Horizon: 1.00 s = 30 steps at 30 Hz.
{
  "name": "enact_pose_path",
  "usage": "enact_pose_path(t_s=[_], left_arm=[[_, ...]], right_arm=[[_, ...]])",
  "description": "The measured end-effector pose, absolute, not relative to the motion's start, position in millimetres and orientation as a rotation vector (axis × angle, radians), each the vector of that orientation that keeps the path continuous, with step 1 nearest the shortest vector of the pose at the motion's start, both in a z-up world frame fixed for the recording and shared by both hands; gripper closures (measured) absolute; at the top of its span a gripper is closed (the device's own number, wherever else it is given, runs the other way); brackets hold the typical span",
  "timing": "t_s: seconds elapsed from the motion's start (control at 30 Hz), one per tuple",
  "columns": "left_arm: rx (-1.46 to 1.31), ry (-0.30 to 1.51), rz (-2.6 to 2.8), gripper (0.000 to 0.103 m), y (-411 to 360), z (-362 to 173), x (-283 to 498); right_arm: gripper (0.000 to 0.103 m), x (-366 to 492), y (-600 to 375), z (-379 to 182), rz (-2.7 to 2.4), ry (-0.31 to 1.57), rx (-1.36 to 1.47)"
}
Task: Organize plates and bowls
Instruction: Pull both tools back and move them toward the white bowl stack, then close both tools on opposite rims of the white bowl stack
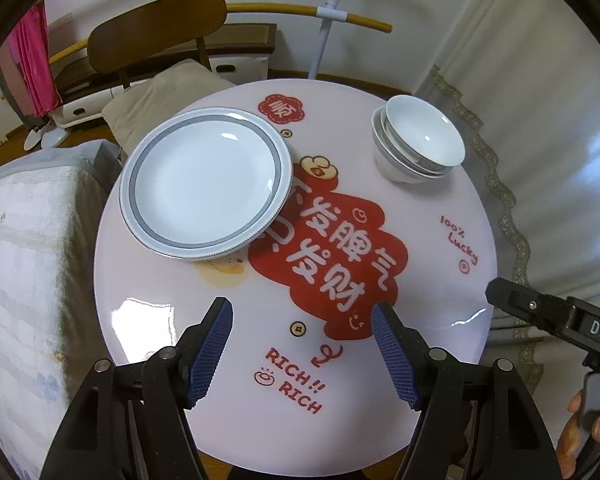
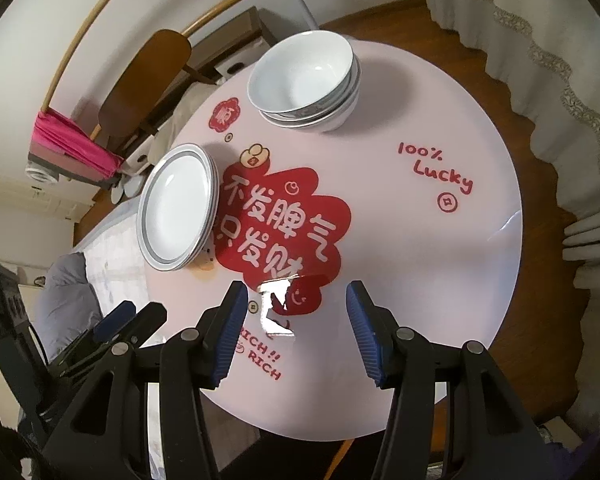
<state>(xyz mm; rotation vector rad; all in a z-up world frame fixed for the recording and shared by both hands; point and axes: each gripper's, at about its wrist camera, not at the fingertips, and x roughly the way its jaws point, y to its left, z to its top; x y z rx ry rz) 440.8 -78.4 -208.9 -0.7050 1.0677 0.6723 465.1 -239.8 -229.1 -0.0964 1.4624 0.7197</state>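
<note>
Both my claws, left gripper (image 1: 302, 350) & right gripper (image 2: 296, 334), hang wide & empty at frame bottom; plates (image 1: 206, 182) stacked centre-left, bowls (image 1: 418, 140) nested upper right, so sorting looks done.

Black hand-held gripper (image 1: 302, 322) frames, ribbed blue pads (image 1: 394, 354), silver screws (image 1: 437, 354).

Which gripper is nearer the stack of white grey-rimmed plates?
Left, I'd judge. The left gripper hangs just below the stack of white grey-rimmed plates; the right gripper sits further off, toward the table's near-right edge.
</note>
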Motion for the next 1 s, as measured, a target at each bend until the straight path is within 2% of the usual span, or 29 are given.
enact_pose_path(t_s=[0.33, 0.57, 1.0], left_arm=[[-0.765, 1.040, 0.623, 0.035, -50, -222, 468], [-0.832, 0.996, 0.642, 0.035, -34, -230, 495], [-1.007, 0.910, 0.791, 0.035, -2, -268, 607]], right_arm=[[0.050, 496, -229, -221, 0.690, 1.438, -0.102], [0.048, 552, -221, -222, 0.711, 1.424, -0.081], [0.047, 663, -157, -276, 0.903, 1.511, -0.228]])
